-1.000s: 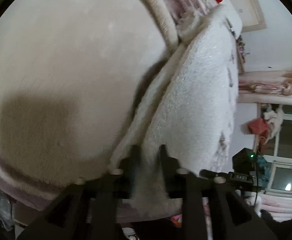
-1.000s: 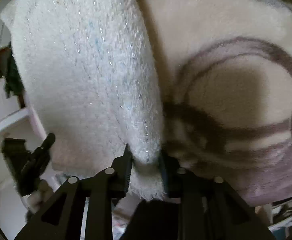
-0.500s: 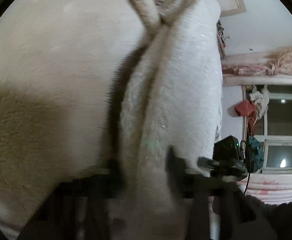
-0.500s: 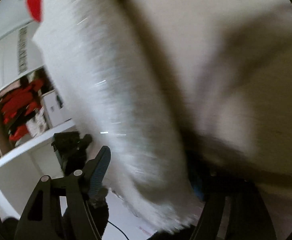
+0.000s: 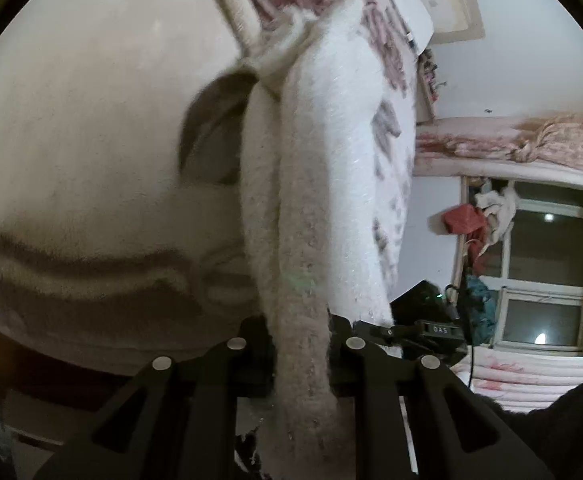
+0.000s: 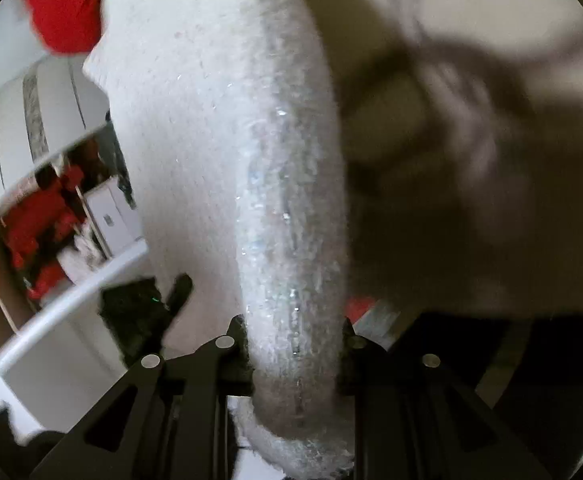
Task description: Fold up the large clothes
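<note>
A large cream fleece blanket (image 5: 91, 128) with dull purple bands fills most of the left wrist view and the right side of the right wrist view, spread as a wide surface under the work. Raised above it hangs the fuzzy white garment (image 5: 331, 184), shot with glittery threads, gathered into a thick fold that runs from the top of each view down to the camera; grey-pink markings show along its right side in the left wrist view.

The left gripper (image 5: 299, 344) points forward and somewhat downward, its jaws closed tight on the garment's fold, which bulges out below the black fingers (image 5: 351, 346). The right gripper (image 6: 295, 344) is angled downward too; its jaws have just been closing and now pinch a thick roll of the same garment (image 6: 251, 160), the cloth spilling below them. The two grippers hold it close together: the right gripper's black body (image 5: 423, 316) shows just past the fabric in the left wrist view.

Behind are a window (image 5: 543, 280), a white shelf (image 6: 71, 280) and red clothing (image 6: 63, 4).
</note>
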